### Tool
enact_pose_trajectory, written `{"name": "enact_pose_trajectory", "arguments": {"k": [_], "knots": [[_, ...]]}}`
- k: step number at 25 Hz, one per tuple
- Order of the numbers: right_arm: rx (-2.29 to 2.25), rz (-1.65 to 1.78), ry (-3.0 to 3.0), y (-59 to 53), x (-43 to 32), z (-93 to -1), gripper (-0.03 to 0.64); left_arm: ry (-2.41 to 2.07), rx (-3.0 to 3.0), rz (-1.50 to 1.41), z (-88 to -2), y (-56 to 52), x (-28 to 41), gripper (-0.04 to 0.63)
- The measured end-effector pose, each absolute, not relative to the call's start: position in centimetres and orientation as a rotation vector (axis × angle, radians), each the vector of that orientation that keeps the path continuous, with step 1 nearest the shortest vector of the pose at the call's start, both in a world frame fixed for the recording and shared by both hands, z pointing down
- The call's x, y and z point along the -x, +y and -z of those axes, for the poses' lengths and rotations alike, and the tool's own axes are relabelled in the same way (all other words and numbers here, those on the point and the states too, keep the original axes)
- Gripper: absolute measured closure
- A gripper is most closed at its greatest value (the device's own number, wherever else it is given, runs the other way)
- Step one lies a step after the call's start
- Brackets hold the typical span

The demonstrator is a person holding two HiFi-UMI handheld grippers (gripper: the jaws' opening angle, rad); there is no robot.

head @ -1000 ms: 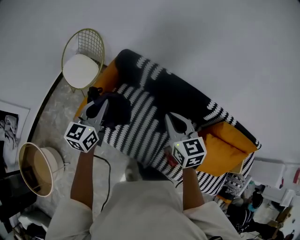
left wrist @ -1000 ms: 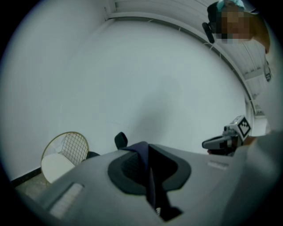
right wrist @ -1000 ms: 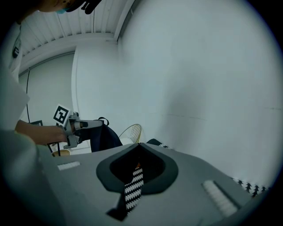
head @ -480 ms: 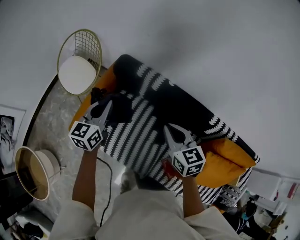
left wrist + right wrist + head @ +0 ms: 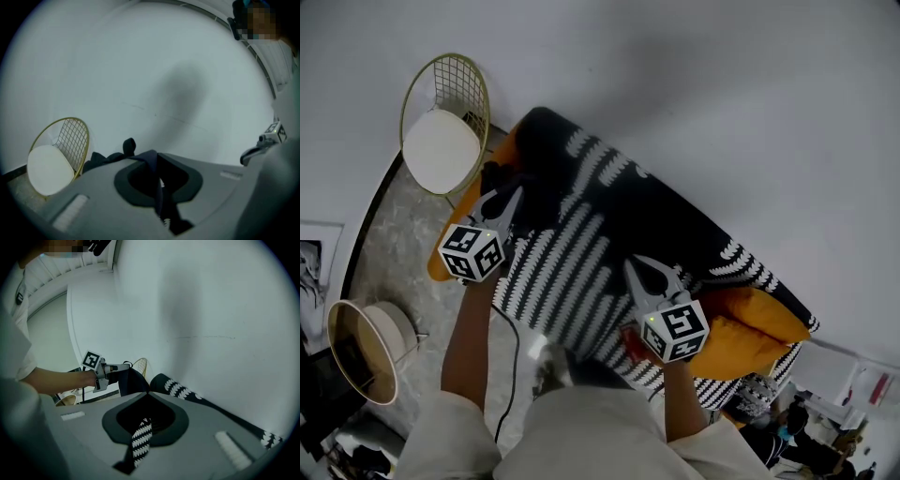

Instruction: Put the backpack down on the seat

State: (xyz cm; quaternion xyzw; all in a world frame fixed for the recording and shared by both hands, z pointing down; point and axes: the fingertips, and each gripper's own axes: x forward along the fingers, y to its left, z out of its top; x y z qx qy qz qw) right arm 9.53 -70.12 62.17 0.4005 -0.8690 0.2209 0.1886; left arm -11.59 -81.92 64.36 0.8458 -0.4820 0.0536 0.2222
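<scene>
The backpack (image 5: 132, 381) hangs at the left end of the sofa (image 5: 757, 330), up against the end where the black-and-white throw (image 5: 581, 253) rises over the backrest. It is dark and slumped. From the head view its bulk blends into the black part of the throw, so I cannot tell whether its bottom touches the seat.

The left gripper (image 5: 517, 193) reaches in over that end of the sofa, jaws pressed together on a dark blue strap (image 5: 157, 187) of the backpack; the strap runs down from the closed tips into the hollow behind them.

The right gripper (image 5: 631, 265) is over the middle of the sofa, above the throw, with its jaws brought together at the tips. A strip of the throw's pattern shows in the slot behind them, and I cannot tell whether any cloth is nipped there.

Just past the left end of the sofa stands a gold wire chair (image 5: 441, 122) with a white seat pad
</scene>
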Motion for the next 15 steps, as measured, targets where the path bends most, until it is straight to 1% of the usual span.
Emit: {"name": "enact_pose_trajectory", "arguments": {"k": [7,11,15], "knots": [[-1.135,-0.663,-2.42,-71.1,-10.3,-63.8,0.611,-1.315,-2.311,-0.264,-68.9,-85.9,10.7,0.575],[-1.157,-0.691,-2.4,-71.1,-11.0,-64.5,0.611,-1.287,-2.288,-0.374,-72.0,-87.1,10.2,0.575],[-1.156,-0.715,-2.384,-71.3,-11.0,-65.2,0.611,-1.276,-2.274,-0.422,-74.3,-87.9,10.1,0.575]]}}
